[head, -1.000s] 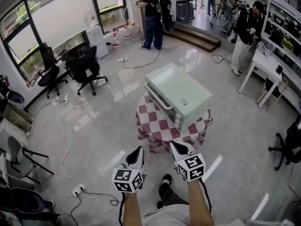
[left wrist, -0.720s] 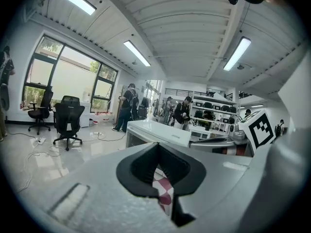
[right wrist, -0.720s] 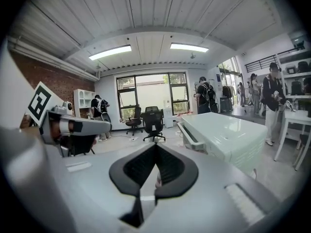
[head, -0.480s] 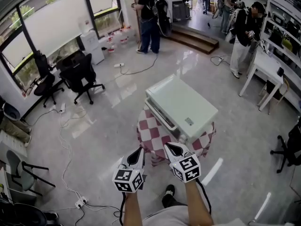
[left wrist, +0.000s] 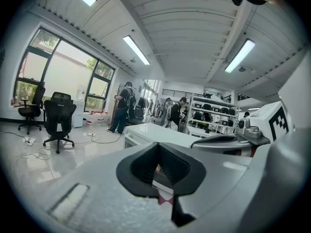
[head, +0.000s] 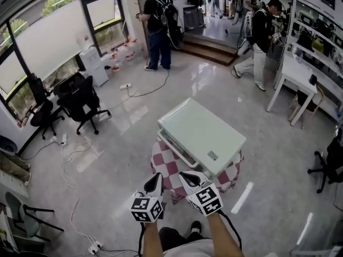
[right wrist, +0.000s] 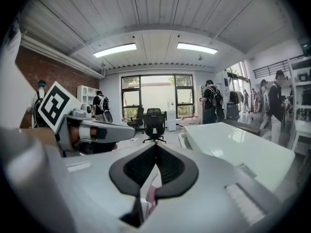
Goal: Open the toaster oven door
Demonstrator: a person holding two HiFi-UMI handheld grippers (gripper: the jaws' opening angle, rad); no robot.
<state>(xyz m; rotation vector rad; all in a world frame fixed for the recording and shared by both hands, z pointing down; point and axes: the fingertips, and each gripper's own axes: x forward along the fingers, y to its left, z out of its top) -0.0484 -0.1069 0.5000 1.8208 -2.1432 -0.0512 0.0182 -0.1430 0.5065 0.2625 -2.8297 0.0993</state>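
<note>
The toaster oven (head: 201,135) stands on a small worktop (head: 167,165) draped in a checked cloth, just beyond both tools. Its door (head: 172,146) is shut and is turned toward the head view's lower left. The left tool (head: 155,178) and the right tool (head: 187,176) are held side by side, near the oven's closest corner but apart from it. The jaws of each are pressed together with nothing between them. The approach is judged to be the step in hand. For it to be done well, one tool should be brought round to the door side and its jaws spread before the handle is reached; the handle itself cannot be made out clearly. The handle is best taken near its middle, so that the door is not twisted, then drawn outward and down along the hinge's arc. Because the worktop looks small and light, the oven's top could be steadied with the other tool.
</note>
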